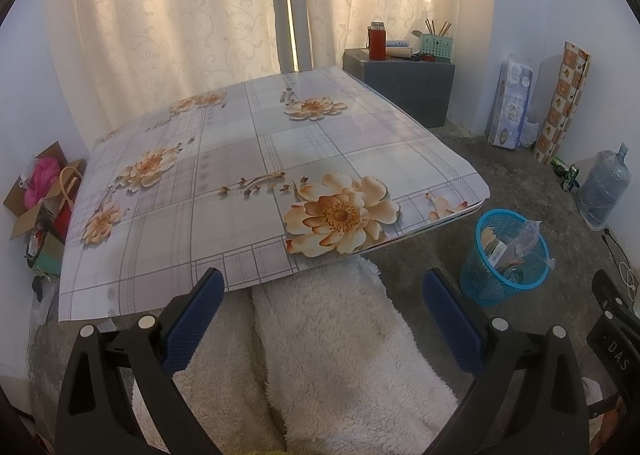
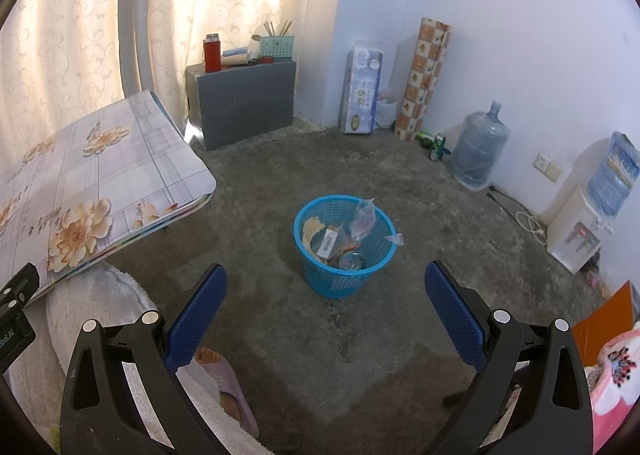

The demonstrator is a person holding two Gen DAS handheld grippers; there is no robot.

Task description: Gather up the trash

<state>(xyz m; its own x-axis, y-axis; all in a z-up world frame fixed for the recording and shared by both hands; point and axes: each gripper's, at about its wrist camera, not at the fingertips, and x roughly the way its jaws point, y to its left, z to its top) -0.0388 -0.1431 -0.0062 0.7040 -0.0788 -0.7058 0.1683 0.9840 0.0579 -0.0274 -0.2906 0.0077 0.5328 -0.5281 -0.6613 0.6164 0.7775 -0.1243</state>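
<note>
1. Both tongs stand spread and empty: the left gripper (image 1: 322, 319) hangs over the near edge of the flowered table (image 1: 248, 159) and the white fleece (image 1: 340, 355) on the person's lap, while the right gripper (image 2: 326, 309) faces the floor, with the blue mesh bin (image 2: 344, 247) ahead between its fingers.
2. Collected trash lies in the bin: paper scraps, a small carton, a round lid-like item and a clear plastic bag (image 2: 366, 219). The bin stands on bare concrete (image 2: 400, 335), just beside the table's corner.
3. No loose litter shows on the tabletop, which suggests the task is at or near its end.
4. Risk, bin: the bag rises above the rim and one corner hangs outside. A passing finger could snag it and pull it out, or tip the light bin.
5. Risk, selection: two green cans (image 2: 434, 143) lie by the wall beside the water jug (image 2: 478, 151). Whether these count as trash cannot be told; reaching for them means crossing over the bin.
6. Risk, fleece: its loose pile could catch on the left fingers.
</note>
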